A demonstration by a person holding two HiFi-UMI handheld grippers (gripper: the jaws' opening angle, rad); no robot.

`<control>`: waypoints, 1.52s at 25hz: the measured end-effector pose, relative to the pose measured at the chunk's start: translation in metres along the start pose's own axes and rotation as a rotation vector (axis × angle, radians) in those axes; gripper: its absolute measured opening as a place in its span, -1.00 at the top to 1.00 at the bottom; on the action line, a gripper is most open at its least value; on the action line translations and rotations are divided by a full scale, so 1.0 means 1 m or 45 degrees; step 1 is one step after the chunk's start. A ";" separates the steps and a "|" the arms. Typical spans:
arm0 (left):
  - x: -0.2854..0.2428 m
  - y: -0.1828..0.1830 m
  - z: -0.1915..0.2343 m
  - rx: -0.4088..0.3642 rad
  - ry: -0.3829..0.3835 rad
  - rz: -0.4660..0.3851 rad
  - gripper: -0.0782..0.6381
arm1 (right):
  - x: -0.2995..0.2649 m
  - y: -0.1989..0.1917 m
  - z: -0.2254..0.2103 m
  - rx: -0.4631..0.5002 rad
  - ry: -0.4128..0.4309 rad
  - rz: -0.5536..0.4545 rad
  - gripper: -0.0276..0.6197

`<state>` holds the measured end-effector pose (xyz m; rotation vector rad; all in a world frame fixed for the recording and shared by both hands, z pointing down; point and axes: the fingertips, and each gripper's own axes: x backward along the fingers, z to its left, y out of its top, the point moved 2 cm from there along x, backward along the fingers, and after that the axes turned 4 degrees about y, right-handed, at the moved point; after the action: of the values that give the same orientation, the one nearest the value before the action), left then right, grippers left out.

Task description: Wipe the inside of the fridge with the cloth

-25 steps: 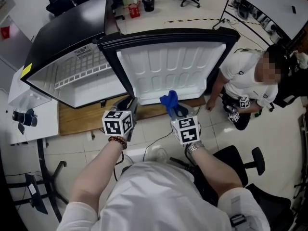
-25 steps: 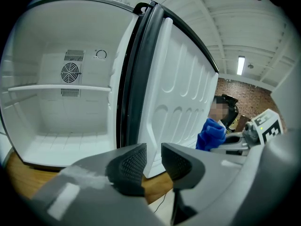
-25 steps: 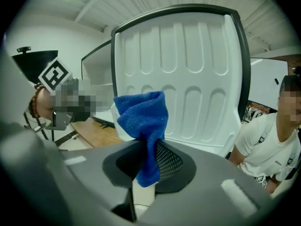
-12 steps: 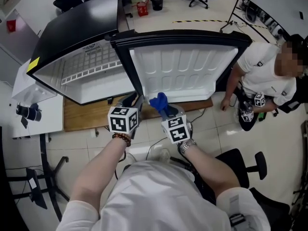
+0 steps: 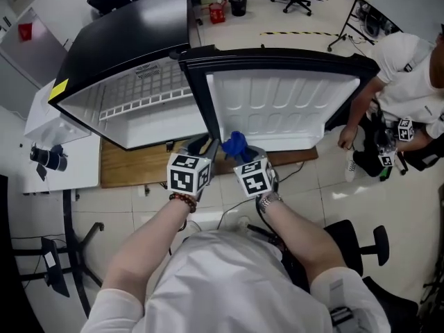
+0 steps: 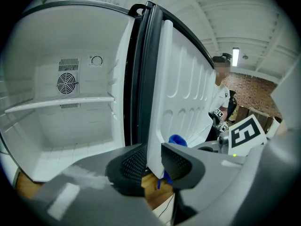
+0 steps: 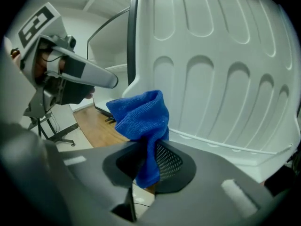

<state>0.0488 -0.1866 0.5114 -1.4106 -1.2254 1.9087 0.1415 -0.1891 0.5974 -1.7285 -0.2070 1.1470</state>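
Note:
The fridge (image 5: 139,96) stands open, its white inside (image 6: 70,126) bare apart from one shelf (image 6: 61,100). Its door (image 5: 277,109) is swung out to the right, ribbed inner panel (image 7: 221,79) facing me. My left gripper (image 5: 200,146) is at the door's lower corner next to the fridge body. In the left gripper view its jaws (image 6: 153,161) are shut on the door's white edge (image 6: 157,102). My right gripper (image 5: 241,157) sits just right of it, shut on a bunched blue cloth (image 7: 141,114) that sticks up in front of the door panel. The cloth (image 5: 236,143) touches nothing else.
The fridge rests on a wooden board (image 5: 132,168). A person in white (image 5: 409,68) crouches at the right by the door's far end. An office chair (image 5: 354,245) stands behind me on the right, a white table (image 5: 48,144) with a black object on the left. A cable (image 5: 236,214) lies on the floor.
My right gripper has carried the blue cloth left and a little down, closing on the left gripper. The left gripper has stayed on the door's edge.

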 end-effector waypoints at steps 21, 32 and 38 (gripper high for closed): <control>0.012 -0.006 0.014 0.003 0.018 0.012 0.52 | -0.045 0.010 -0.013 -0.040 -0.016 0.019 0.74; 0.005 0.000 0.000 0.014 0.008 -0.006 0.52 | -0.017 -0.006 -0.050 -0.097 -0.094 0.029 0.74; 0.001 -0.002 -0.008 0.021 0.005 -0.010 0.52 | -0.003 -0.020 -0.079 -0.130 -0.147 0.042 0.74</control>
<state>0.0556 -0.1815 0.5119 -1.3988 -1.2088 1.9054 0.2075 -0.2322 0.6187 -1.7612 -0.3137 1.2809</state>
